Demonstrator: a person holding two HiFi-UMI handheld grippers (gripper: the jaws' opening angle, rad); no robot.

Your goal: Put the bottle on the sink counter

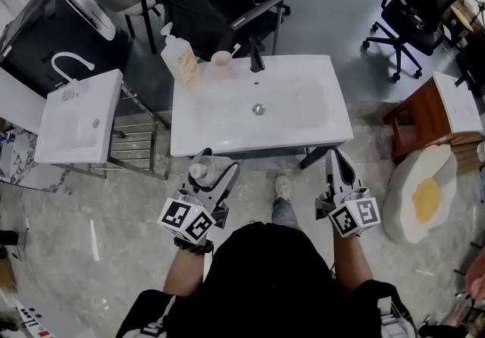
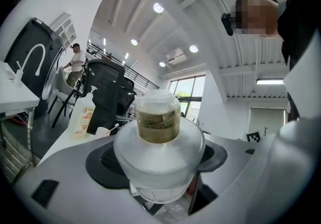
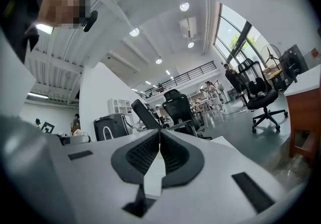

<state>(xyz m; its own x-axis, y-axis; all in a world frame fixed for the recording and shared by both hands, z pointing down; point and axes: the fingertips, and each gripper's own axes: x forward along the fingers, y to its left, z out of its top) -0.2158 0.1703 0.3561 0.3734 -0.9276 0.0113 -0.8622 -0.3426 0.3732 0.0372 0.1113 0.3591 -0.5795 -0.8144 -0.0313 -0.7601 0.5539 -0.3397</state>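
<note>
A small clear bottle (image 1: pixel 199 173) with a pale cap is held between the jaws of my left gripper (image 1: pixel 214 170), just in front of the near edge of the white sink counter (image 1: pixel 220 136) and below its level. In the left gripper view the bottle (image 2: pixel 159 132) fills the middle, cap end pointing away, and the left gripper (image 2: pixel 158 161) is shut on its wide body. My right gripper (image 1: pixel 336 158) hangs by the counter's front right corner. Seen in its own view, the right gripper (image 3: pixel 159 150) has its jaws pressed together with nothing between them.
On the counter's far left stand a pump soap bottle (image 1: pixel 180 60) and a small cup (image 1: pixel 221 60), next to a black faucet (image 1: pixel 257 62). A second white sink (image 1: pixel 76 120) stands to the left, office chairs (image 1: pixel 227 3) behind, and a wooden stand (image 1: pixel 428 120) and an egg-shaped cushion (image 1: pixel 424 196) to the right.
</note>
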